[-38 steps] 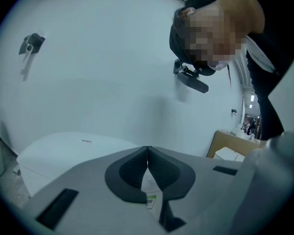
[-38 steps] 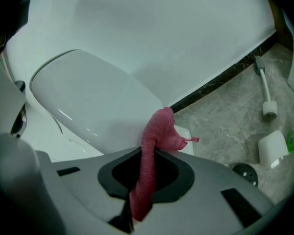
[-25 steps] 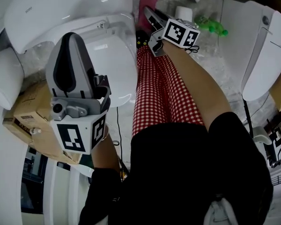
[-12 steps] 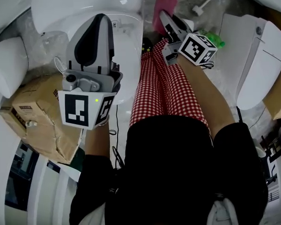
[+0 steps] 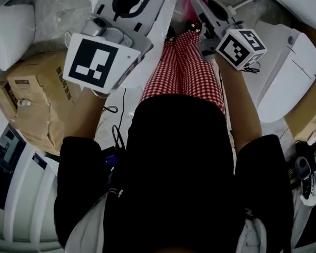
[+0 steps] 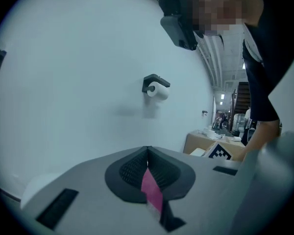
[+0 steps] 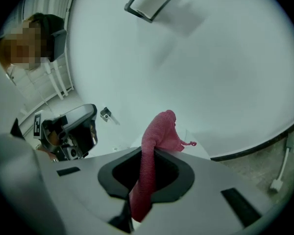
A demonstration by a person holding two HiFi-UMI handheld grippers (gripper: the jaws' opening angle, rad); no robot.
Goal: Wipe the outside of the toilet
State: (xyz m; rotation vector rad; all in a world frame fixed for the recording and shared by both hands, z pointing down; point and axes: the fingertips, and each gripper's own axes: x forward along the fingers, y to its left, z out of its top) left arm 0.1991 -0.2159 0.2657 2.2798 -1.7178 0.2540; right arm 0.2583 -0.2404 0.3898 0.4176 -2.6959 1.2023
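Pink cloth (image 7: 157,131) has to meet porcelain before any wiping counts, and I judge it is not yet touching. To do the step well I would lower the right gripper (image 7: 146,160), lay the loose end of the cloth flat on the toilet's outer wall, and sweep in long overlapping strokes. I would keep the clamp firm so the cloth does not slip out, and hold the other gripper clear.

From the left, a box (image 5: 34,101) sits on the floor. The left gripper (image 6: 147,153) is raised above it, jaws together, with a thin pink strip (image 6: 152,190) caught in the seam; I cannot tell what that strip is. Its own view looks at a white wall with a roll holder (image 6: 156,87), not at the bowl.

The toilet (image 5: 159,25) shows as a white edge between the two grippers, mostly hidden by the left one and below both sets of jaws. Beside it are my check trousers (image 5: 184,73). The right jaws are clamped on the cloth, which stands up past their tips, apart from the toilet.
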